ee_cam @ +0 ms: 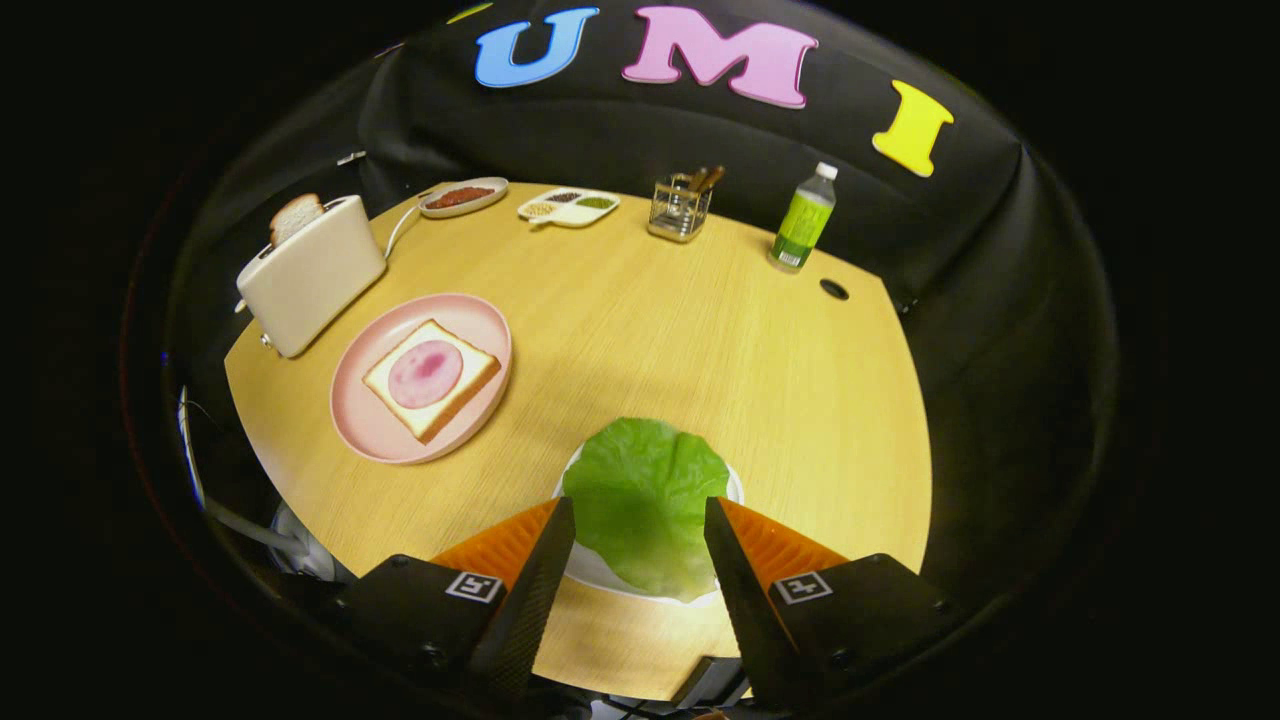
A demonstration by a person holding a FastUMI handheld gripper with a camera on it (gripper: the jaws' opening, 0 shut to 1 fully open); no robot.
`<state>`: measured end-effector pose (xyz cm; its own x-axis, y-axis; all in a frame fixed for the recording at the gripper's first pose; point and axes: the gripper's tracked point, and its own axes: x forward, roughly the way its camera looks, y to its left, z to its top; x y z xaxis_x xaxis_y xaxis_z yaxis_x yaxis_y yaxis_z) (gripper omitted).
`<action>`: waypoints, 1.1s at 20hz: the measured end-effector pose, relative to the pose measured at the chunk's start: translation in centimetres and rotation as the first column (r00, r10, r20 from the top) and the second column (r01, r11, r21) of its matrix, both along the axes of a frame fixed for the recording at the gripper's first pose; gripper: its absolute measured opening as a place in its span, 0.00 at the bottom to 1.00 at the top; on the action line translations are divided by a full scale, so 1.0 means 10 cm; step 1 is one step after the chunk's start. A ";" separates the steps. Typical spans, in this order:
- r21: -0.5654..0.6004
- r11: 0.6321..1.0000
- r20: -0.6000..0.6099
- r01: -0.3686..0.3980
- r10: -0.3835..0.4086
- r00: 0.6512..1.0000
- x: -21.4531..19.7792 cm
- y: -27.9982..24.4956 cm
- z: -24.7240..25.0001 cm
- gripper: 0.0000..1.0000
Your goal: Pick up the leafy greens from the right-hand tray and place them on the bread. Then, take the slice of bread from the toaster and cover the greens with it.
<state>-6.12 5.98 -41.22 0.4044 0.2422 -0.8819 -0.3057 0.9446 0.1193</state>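
A green lettuce leaf [640, 500] lies on a small white tray [598, 572] right at my fingers. My gripper [640, 520] is open, its two fingertips standing on either side of the leaf, above it. To the left, a pink plate [370, 425] holds a slice of bread [430, 378] topped with a round pink slice of ham [425, 373]. Beyond the plate stands a cream toaster [312, 275] with another slice of bread [296, 217] sticking up from its slot.
At the table's far edge sit an oval dish of red food [462, 197], a divided white dish [568, 207], a clear holder with utensils [681, 208] and a green bottle [802, 222]. A dark cable hole [834, 290] lies near the bottle.
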 end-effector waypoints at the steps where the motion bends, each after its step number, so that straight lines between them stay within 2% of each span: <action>1: 0.008 1.000 -0.025 0.006 -0.006 1.000 0.01 0.03 -0.12 0.81; 8: -0.003 1.000 -0.147 -0.001 0.001 0.989 -0.01 -0.02 -0.65 0.81; 11: 0.025 0.999 -0.187 0.033 -0.027 0.982 -0.06 -0.01 -0.68 0.80; 13: 0.020 0.999 -0.191 0.025 -0.020 0.981 -0.07 -0.02 -0.69 0.78; 15: 0.020 1.000 -0.184 0.010 -0.006 0.983 -0.06 -0.02 -0.69 0.55; 16: 0.021 1.000 -0.176 0.016 -0.012 0.984 -0.05 -0.02 -0.68 0.21; 18: 0.009 1.000 -0.166 0.029 -0.028 0.986 -0.07 -0.04 -0.67 0.10; 22: 0.033 0.998 -0.126 0.051 -0.047 0.991 -0.07 -0.01 -0.43 0.09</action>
<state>-6.78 5.89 -45.54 0.3040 0.2576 -0.9172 -0.2396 0.9525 0.1881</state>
